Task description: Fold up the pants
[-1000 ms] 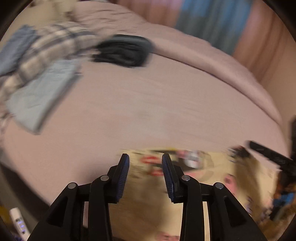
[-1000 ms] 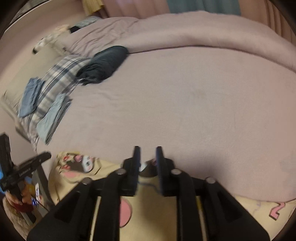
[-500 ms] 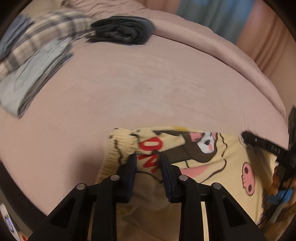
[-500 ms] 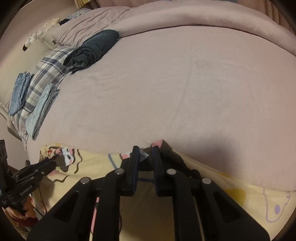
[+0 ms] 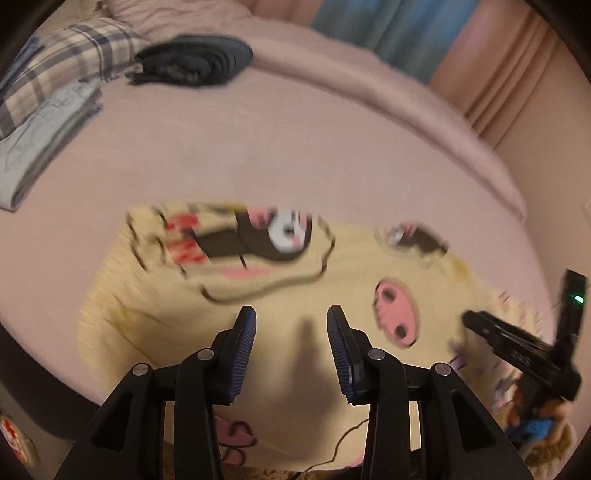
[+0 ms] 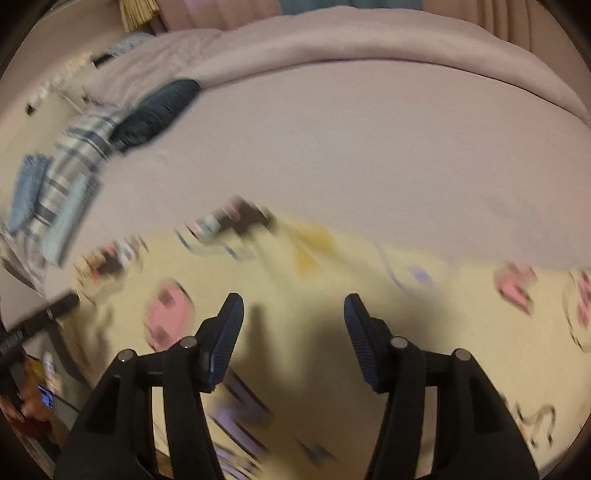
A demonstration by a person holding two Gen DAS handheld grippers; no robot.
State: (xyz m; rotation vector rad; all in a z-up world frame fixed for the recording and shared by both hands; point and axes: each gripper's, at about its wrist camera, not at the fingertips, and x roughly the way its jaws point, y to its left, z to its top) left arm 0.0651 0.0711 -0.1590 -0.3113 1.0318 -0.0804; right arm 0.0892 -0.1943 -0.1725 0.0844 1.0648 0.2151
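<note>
The yellow cartoon-print pants (image 5: 295,288) lie spread on the pink bed near its front edge; they also show in the right wrist view (image 6: 369,295). My left gripper (image 5: 291,332) is open and empty, just above the pants' middle. My right gripper (image 6: 293,317) is open wide and empty above the pants. The right gripper shows at the right edge of the left wrist view (image 5: 517,347). The left gripper shows at the left edge of the right wrist view (image 6: 40,321). Both views are blurred by motion.
The pink bed (image 5: 295,147) stretches ahead. A dark folded garment (image 5: 192,62), a plaid pillow (image 5: 66,62) and light blue folded clothes (image 5: 40,136) lie at the far left. A rolled pink duvet (image 6: 369,40) runs along the back. Curtains (image 5: 406,33) hang behind.
Both grippers were shut on the pants' edge and have opened, letting go. The pants now lie farther onto the bed. Both grippers have pulled back a little.
</note>
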